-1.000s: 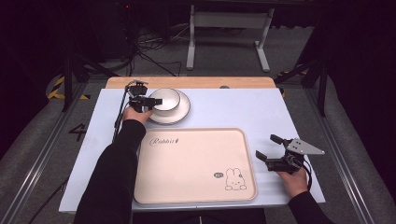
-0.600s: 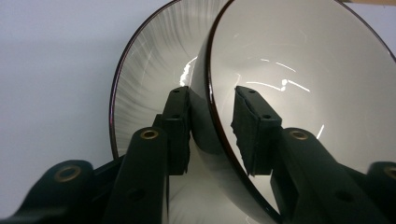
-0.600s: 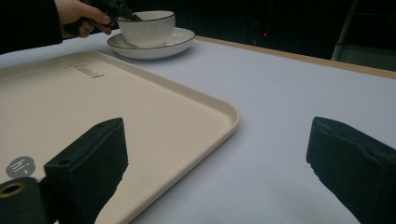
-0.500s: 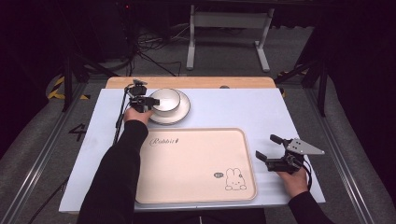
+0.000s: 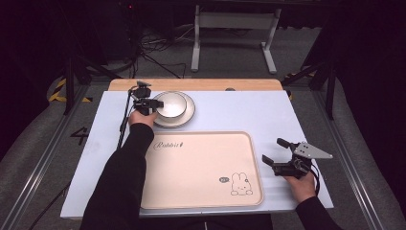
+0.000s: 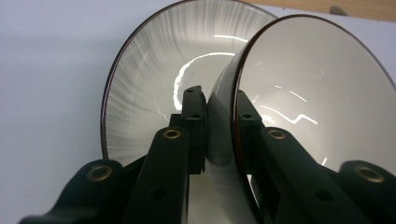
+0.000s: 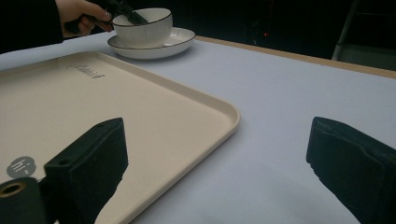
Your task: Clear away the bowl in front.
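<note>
Evidently the grasp step on the bowl is in hand: the left gripper has its jaws closed down on the bowl's near wall, one jaw inside the rim and one outside, as the left gripper view shows, with the dark-edged rim running up between them. The bowl sits in the plate at the far left of the white table, just beyond the far edge of the beige tray. Whether the bowl is already clear of the plate cannot be told; in the right gripper view it looks seated. Judged next move: lift straight up to clear the plate's rim, keeping the bowl level, then carry it toward the tray; a one-wall pinch may let the bowl tip, so the squeeze must hold. The right gripper rests low at the tray's right edge, jaws spread wide, holding nothing, well apart from the bowl.
</note>
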Tool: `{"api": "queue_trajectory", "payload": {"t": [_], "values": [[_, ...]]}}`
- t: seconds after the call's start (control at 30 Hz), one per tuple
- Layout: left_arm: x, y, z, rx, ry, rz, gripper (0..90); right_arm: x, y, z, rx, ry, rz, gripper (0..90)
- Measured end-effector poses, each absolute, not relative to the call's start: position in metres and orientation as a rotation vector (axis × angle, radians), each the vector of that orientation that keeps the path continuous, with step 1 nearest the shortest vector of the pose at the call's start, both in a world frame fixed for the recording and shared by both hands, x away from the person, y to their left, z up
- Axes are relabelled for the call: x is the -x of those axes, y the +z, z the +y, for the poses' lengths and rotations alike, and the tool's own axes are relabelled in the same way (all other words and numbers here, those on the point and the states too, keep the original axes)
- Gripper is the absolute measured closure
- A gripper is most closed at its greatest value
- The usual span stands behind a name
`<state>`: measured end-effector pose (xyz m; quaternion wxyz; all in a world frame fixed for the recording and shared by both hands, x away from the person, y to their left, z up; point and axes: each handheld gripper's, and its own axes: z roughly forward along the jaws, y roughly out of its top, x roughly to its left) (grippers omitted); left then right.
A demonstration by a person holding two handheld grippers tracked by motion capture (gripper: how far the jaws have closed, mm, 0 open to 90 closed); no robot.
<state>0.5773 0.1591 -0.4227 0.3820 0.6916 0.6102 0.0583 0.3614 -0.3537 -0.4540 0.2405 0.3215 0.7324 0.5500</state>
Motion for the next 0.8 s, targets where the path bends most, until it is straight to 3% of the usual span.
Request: {"api": "queue_trajectory", "payload": {"t": [0.8], "values": [[-0.563, -0.391, 0.155, -1.756, 0.178, 1.49, 79.6, -0.362, -0.454, -0.354, -0.879, 1.506, 2.004, 6.0]]}}
